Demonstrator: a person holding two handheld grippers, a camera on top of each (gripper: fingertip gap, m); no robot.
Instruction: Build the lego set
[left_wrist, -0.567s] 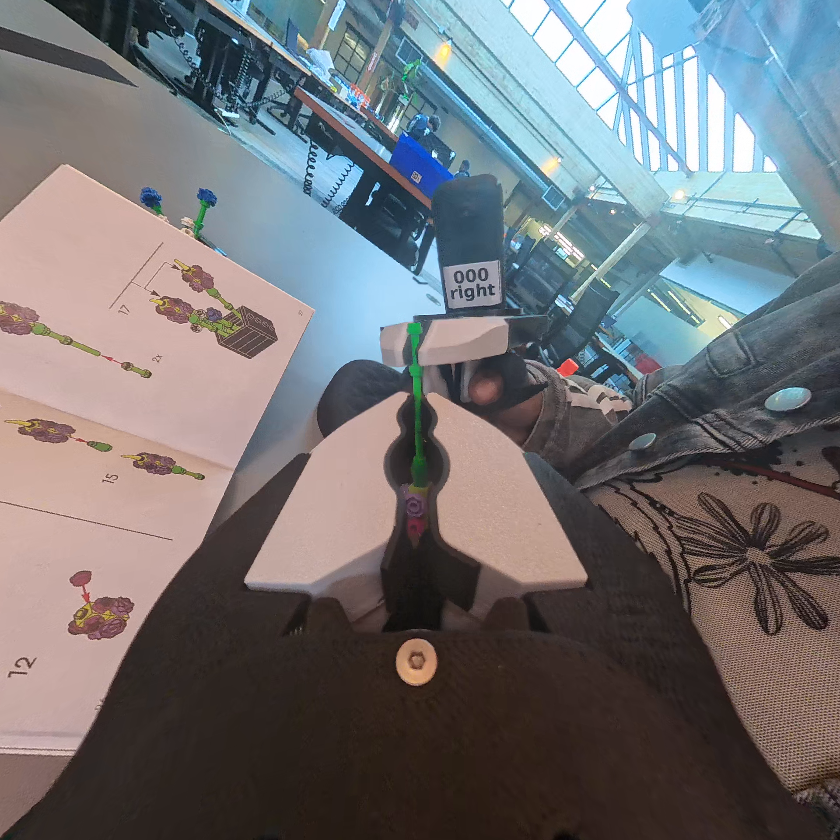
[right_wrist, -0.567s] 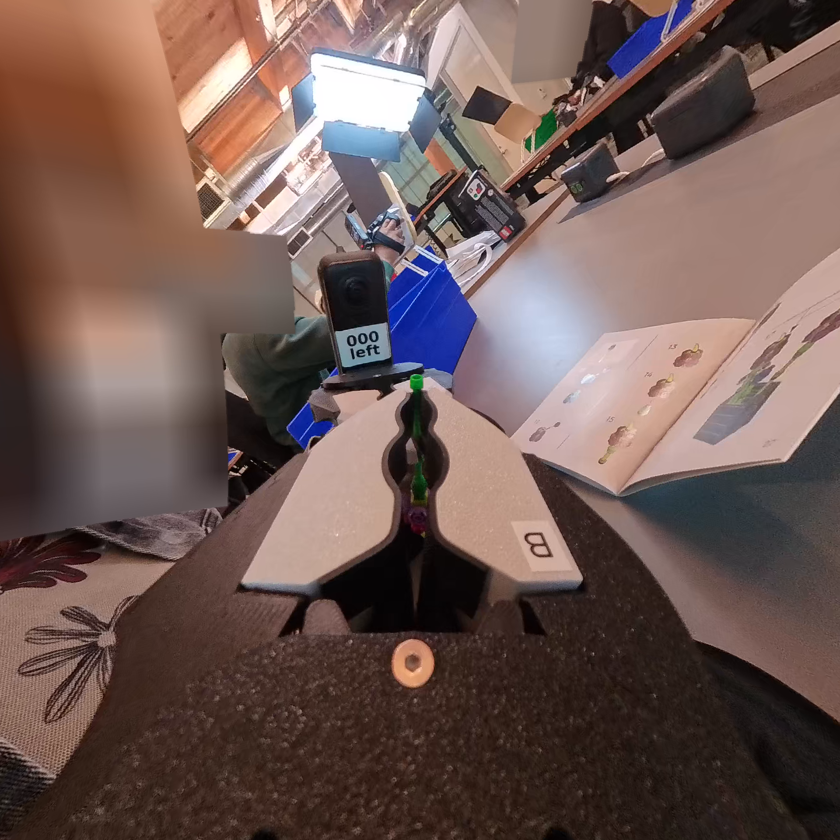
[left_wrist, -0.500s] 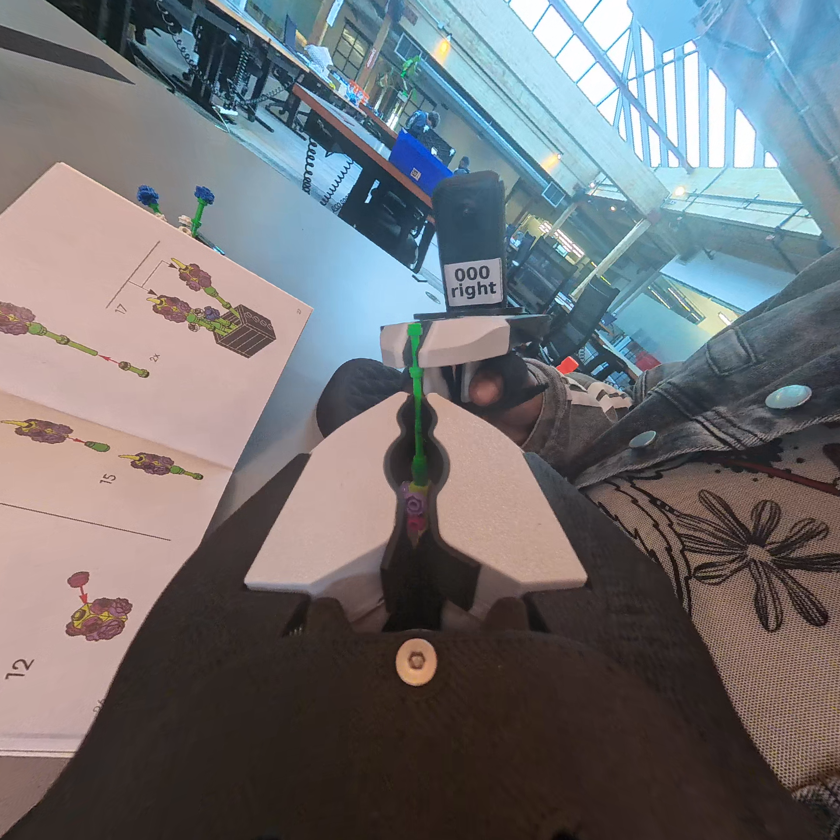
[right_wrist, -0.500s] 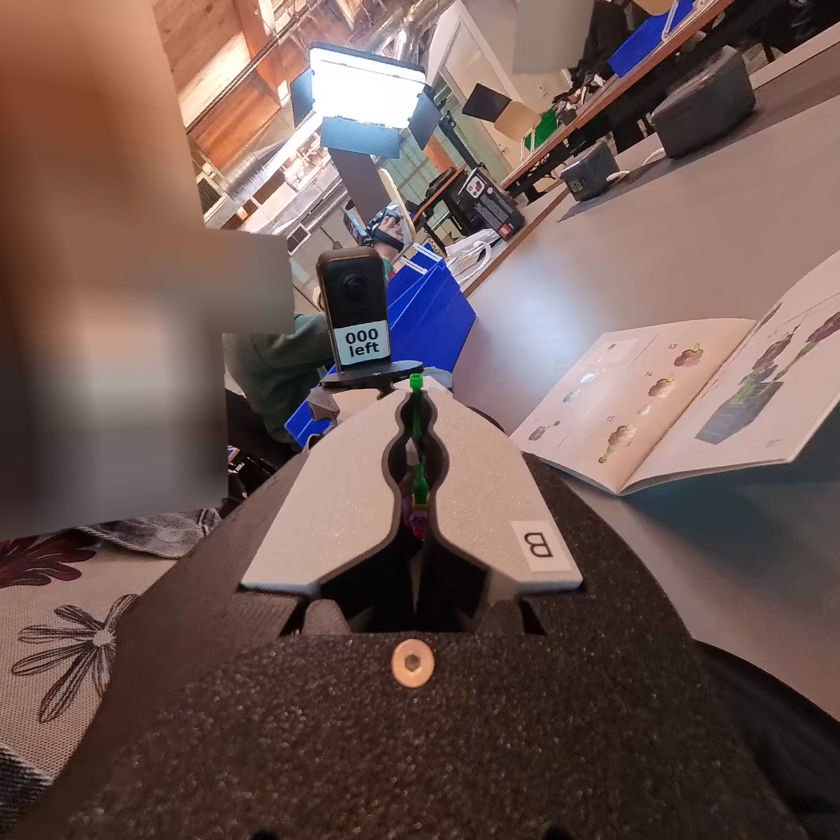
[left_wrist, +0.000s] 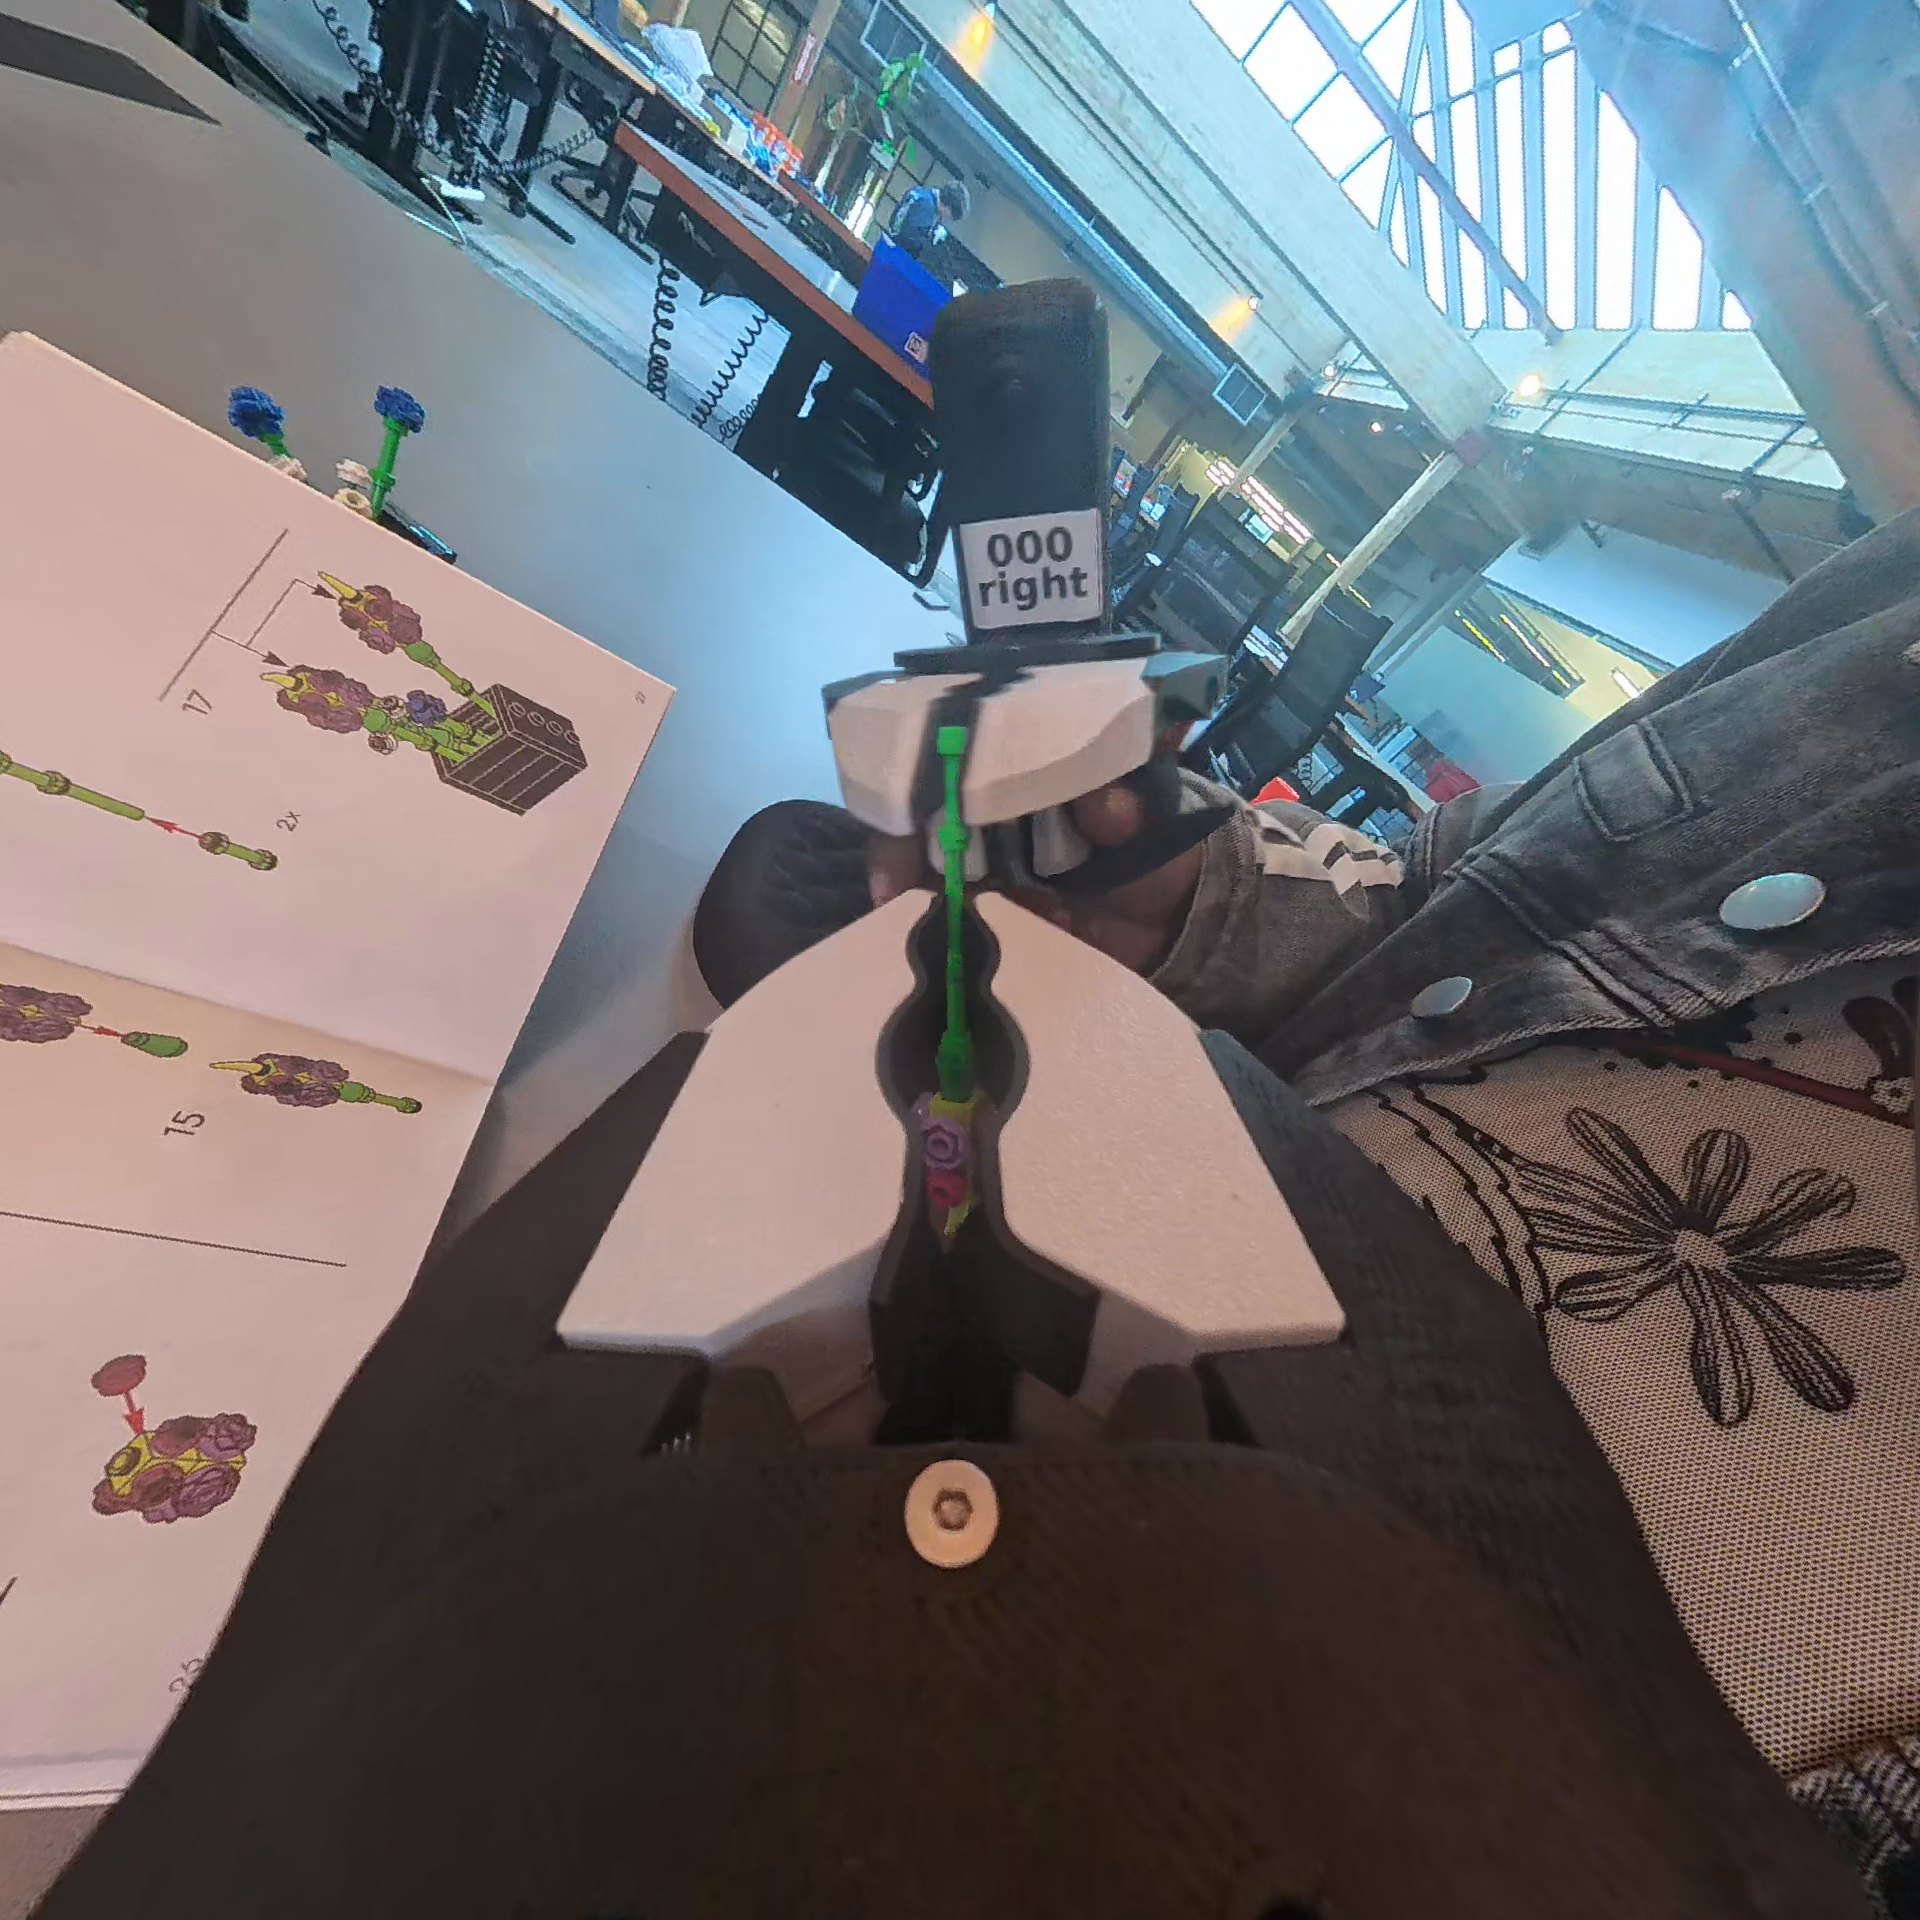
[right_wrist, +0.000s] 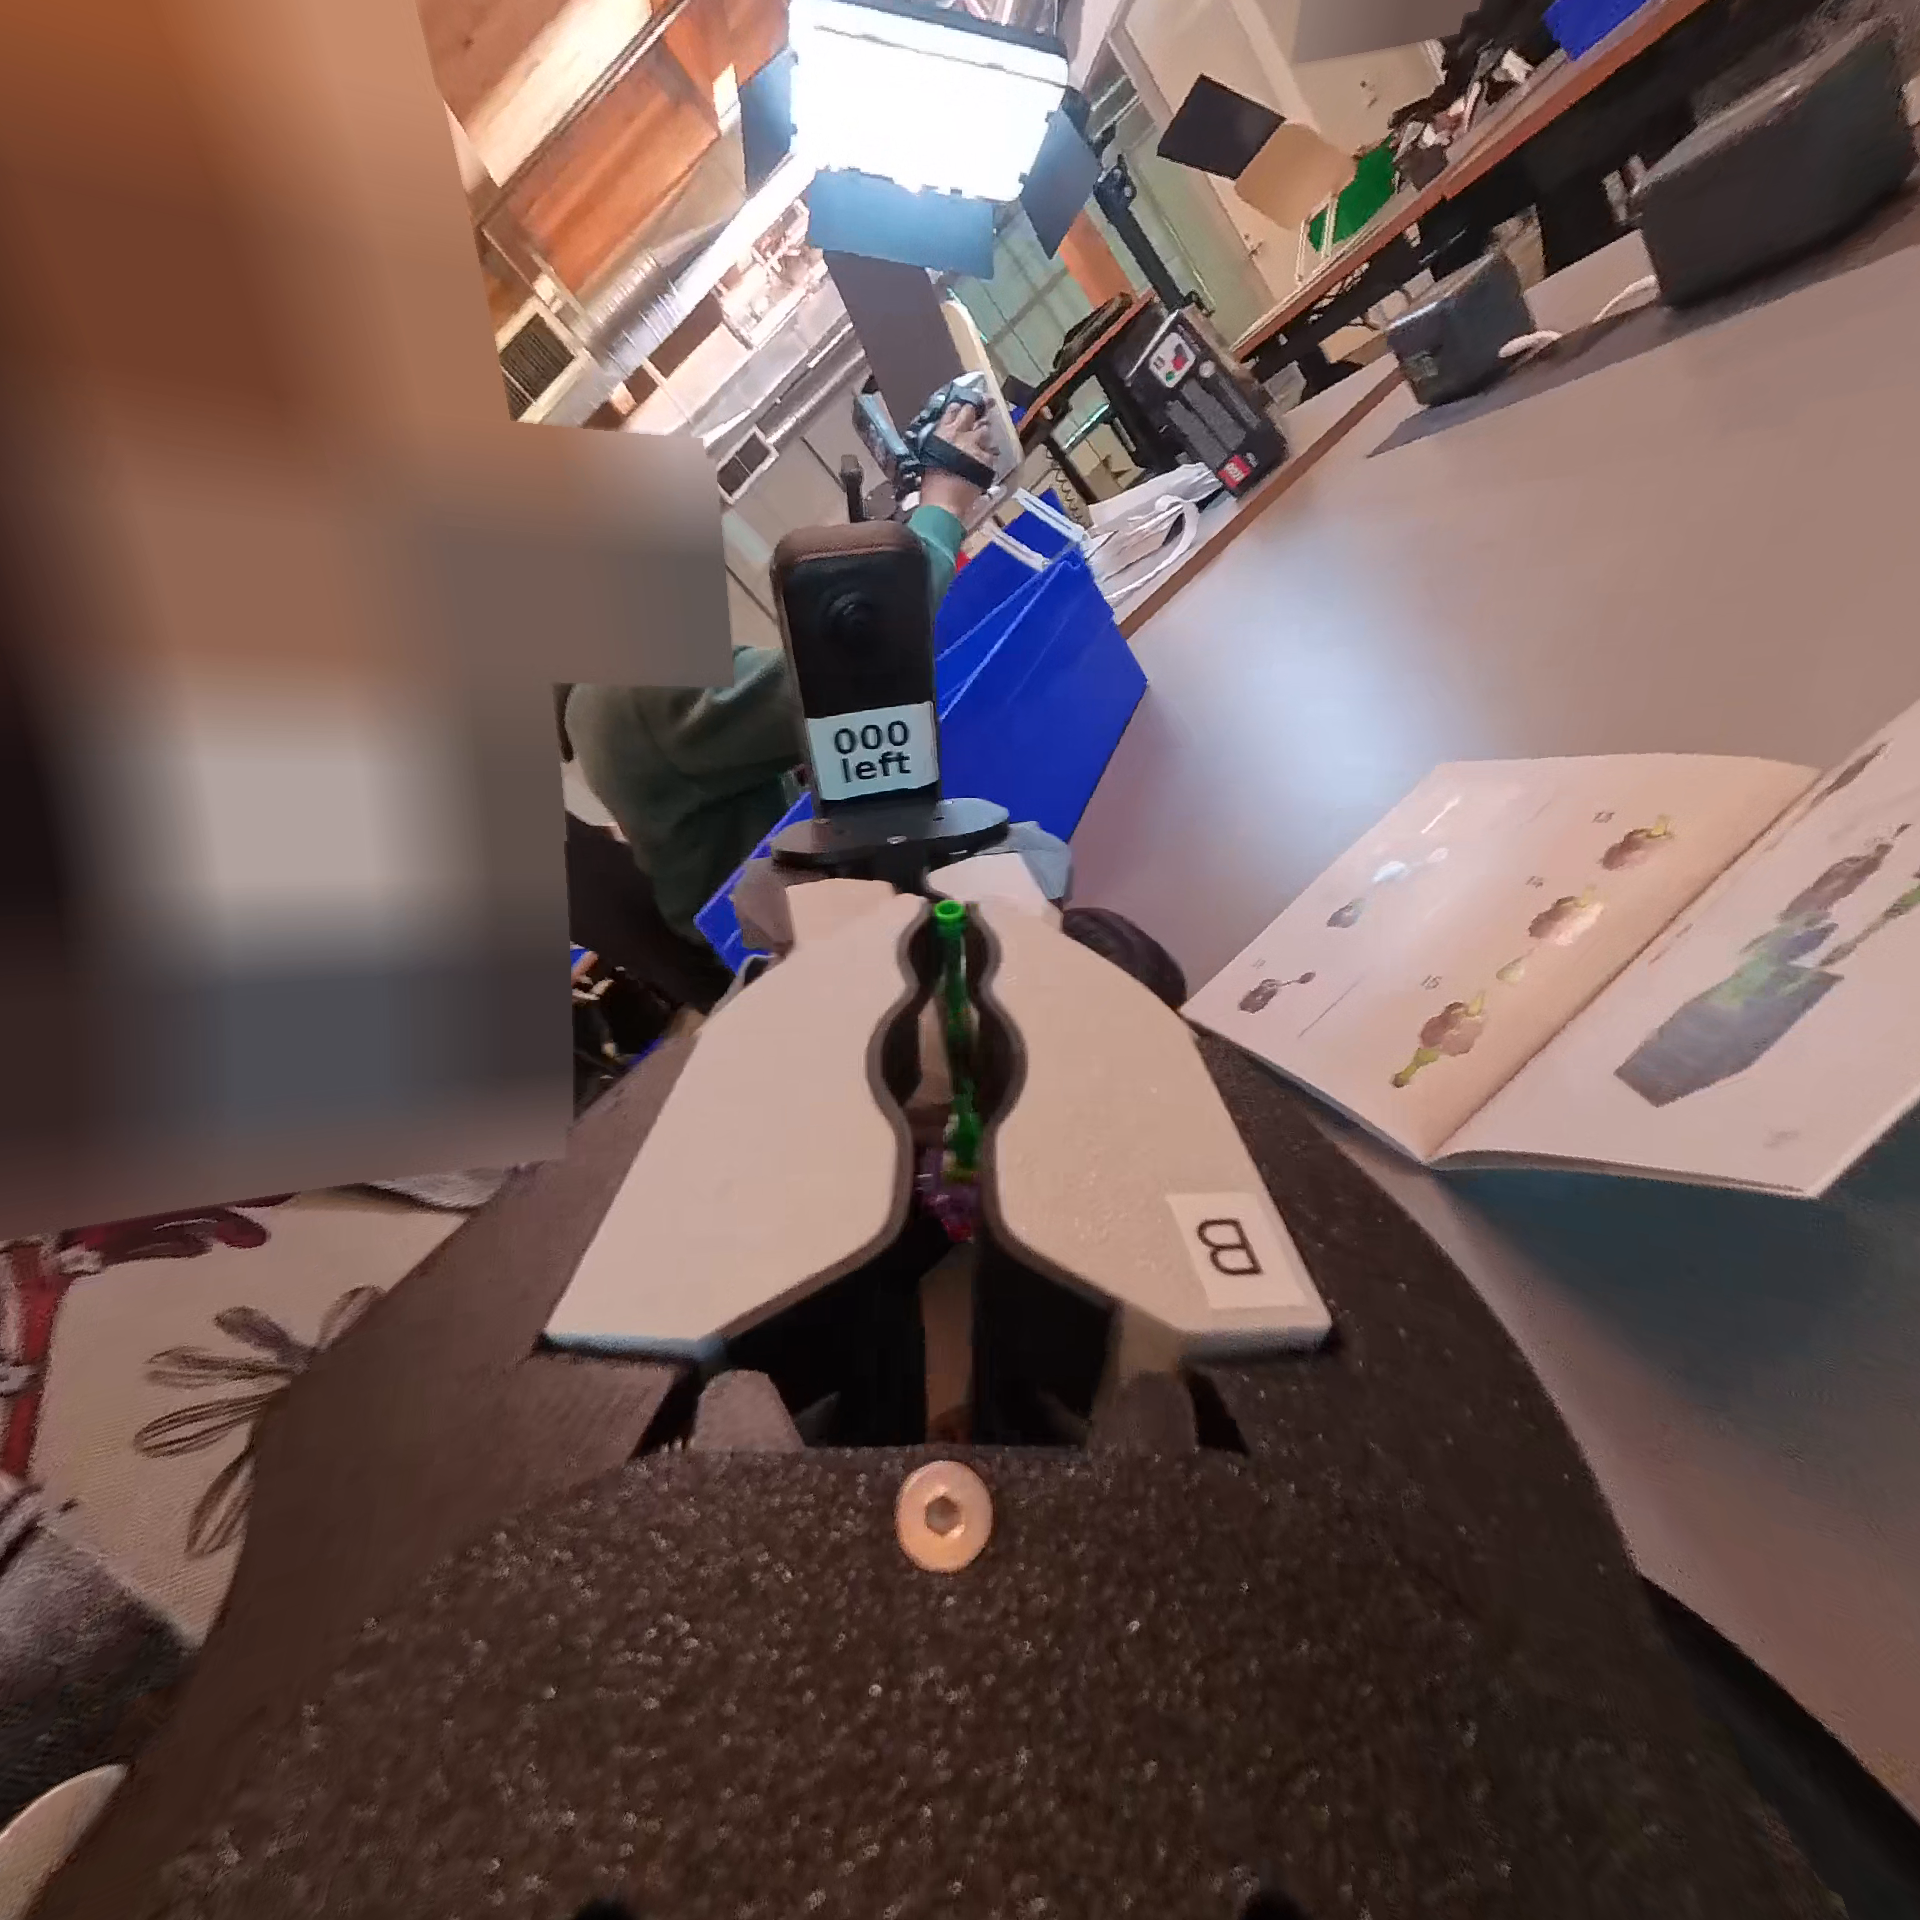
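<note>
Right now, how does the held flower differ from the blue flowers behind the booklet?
The held flower has purple and pink blooms; the blue flowers, blue ones. The held flower is clamped in the left hand-held gripper; the blue flowers stand upright behind the booklet. Both have green stems.

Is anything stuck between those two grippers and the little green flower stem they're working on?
Nothing visible. The left gripper is shut on the green stem at its purple flower end, and the right gripper is shut on the other end. The stem runs straight from one gripper to the other, held above the table.
</note>
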